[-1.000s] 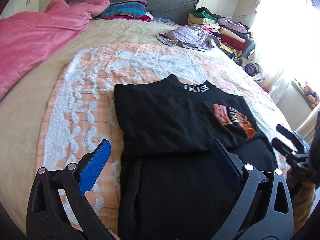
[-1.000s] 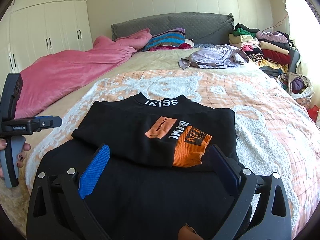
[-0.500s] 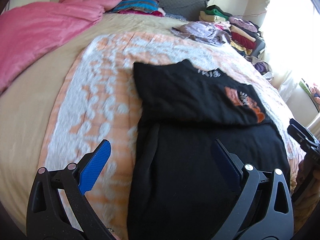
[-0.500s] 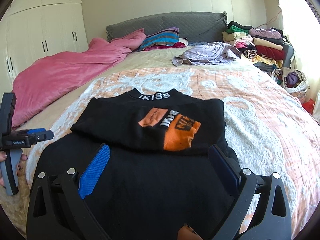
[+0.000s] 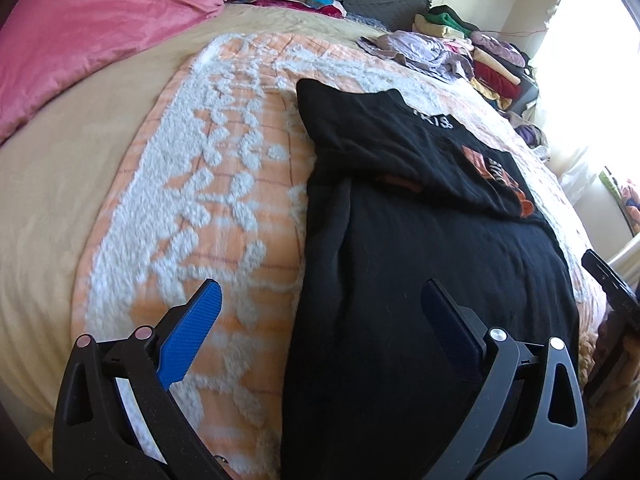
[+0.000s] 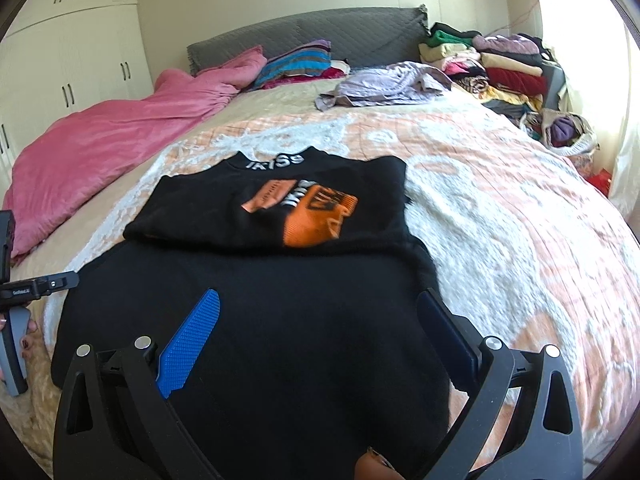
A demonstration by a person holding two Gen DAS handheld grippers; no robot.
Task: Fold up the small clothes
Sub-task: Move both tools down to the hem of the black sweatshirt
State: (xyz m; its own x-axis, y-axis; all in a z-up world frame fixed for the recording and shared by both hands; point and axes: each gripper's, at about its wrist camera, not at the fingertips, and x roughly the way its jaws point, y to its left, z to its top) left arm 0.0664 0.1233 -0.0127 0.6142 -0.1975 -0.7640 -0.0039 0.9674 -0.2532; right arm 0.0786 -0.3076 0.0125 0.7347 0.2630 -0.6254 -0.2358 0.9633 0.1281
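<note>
Right now a black sweater (image 6: 256, 320) lies flat on the orange-and-white blanket (image 6: 500, 216) that covers the near part of the bed (image 5: 48, 184). Its far part is folded over, with the white-lettered collar at the far edge and an orange print panel facing up towards the right. The left tongs (image 5: 320, 304) stand wide open and grip nothing; the bright blue left finger is over the blanket, the dark right finger over the sweater's left portion, though whether they touch the cloth is hard to judge from this angle. The right tongs (image 6: 320, 308) are likewise spread wide and empty, both fingers over the sweater's near half. In the right wrist view a hand (image 6: 24, 340) with dark-painted nails holds the left tool's grey handle at the left edge. A pink duvet (image 6: 100, 148) is heaped along the left of the bed, a crumpled lilac garment (image 6: 384, 84) lies far right, and a stack of folded clothes (image 6: 492, 64) rises beyond it beside the grey headboard (image 6: 320, 36).
</note>
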